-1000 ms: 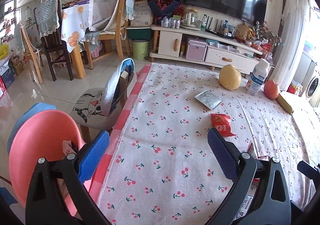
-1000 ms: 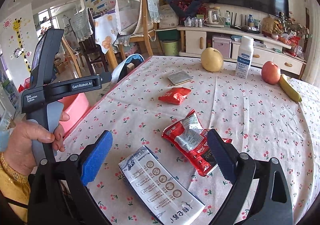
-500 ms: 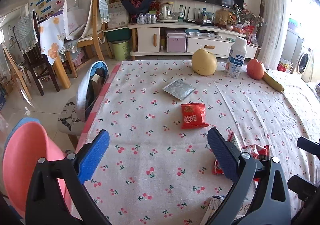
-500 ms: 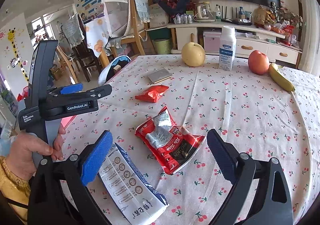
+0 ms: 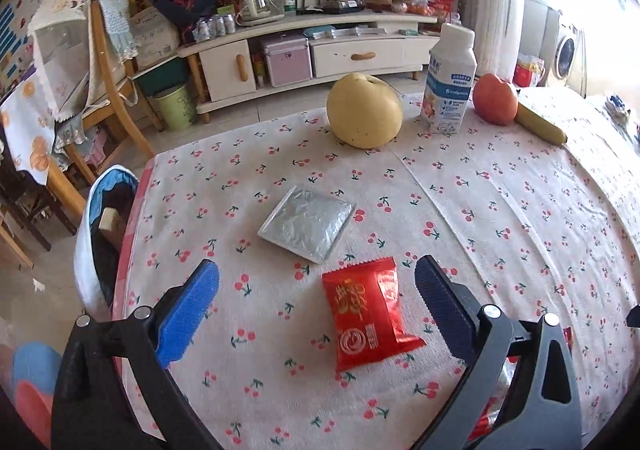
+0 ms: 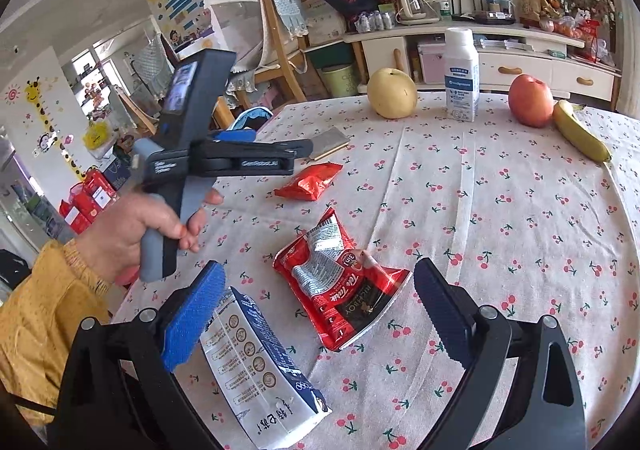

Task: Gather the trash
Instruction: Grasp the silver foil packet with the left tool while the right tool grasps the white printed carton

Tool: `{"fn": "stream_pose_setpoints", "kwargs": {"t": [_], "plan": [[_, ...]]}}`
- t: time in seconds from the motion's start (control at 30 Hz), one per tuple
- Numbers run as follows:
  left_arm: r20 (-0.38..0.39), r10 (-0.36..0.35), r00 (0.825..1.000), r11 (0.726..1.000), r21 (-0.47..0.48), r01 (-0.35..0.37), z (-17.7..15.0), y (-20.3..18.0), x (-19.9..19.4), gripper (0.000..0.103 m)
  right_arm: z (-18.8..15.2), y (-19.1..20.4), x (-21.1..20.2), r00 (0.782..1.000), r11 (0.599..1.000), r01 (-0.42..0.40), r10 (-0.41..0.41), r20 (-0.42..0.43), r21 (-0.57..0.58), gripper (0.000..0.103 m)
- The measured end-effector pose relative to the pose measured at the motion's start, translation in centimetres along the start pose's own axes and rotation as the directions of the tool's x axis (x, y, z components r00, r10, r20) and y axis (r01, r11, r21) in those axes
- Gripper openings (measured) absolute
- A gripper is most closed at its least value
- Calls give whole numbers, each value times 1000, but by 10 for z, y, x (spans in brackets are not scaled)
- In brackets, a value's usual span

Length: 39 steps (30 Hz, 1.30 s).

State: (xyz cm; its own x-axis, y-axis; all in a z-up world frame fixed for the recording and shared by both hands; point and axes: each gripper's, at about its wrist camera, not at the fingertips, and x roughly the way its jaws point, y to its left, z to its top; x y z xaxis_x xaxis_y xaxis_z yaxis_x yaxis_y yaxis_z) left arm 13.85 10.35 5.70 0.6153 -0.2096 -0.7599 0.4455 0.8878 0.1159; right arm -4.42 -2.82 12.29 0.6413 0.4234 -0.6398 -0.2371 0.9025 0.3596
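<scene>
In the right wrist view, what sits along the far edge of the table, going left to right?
Yellow pear → white milk bottle → red apple → banana.

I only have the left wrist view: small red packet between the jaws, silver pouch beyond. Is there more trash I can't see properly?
Observer: Yes. A large red crinkled snack bag lies flat just ahead of the right gripper's open jaws.
Operator: Anything else?
Observer: A flat white-and-blue printed pouch lies left of it, nearer the camera.
Operator: Are they touching?
Observer: No, a strip of cherry-print tablecloth shows between them.
</scene>
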Motion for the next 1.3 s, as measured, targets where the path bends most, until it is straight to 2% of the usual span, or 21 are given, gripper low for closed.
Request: {"fn": "stream_pose_setpoints", "kwargs": {"t": [0.27, 0.4, 0.67, 0.77, 0.83, 0.93, 1.0, 1.07, 1.3], "plan": [[-109, -13, 994, 997, 73, 21, 21, 9, 57, 99, 4, -5, 4, 997, 997, -76, 77, -25, 25, 94], [-163, -15, 987, 994, 103, 32, 25, 10, 77, 99, 2, -3, 6, 996, 997, -81, 81, -38, 5, 94], [-179, -54, 982, 994, 88, 71, 34, 15, 89, 99, 2, -6, 8, 995, 996, -89, 89, -47, 12, 94], [-171, -94, 981, 994, 43, 103, 32, 18, 92, 98, 2, -6, 10, 994, 995, -94, 95, -57, 14, 94], [-161, -126, 979, 992, 5, 129, 30, 20, 93, 94, 1, -5, 11, 993, 995, -95, 96, -65, 15, 94], [-126, -125, 984, 992, -2, 126, 24, 17, 89, 88, 1, -5, 12, 993, 996, -92, 93, -67, 13, 94], [-111, -127, 986, 992, -7, 127, 22, 14, 85, 74, 1, -6, 13, 993, 996, -90, 91, -71, 15, 94], [-106, -129, 986, 991, -29, 127, 20, 13, 83, 69, 0, -6, 15, 993, 996, -88, 89, -78, 14, 94], [-93, -134, 987, 990, -48, 129, 8, 1, 69, 64, -1, -9, 21, 991, 996, -90, 90, -101, 7, 94]]}}
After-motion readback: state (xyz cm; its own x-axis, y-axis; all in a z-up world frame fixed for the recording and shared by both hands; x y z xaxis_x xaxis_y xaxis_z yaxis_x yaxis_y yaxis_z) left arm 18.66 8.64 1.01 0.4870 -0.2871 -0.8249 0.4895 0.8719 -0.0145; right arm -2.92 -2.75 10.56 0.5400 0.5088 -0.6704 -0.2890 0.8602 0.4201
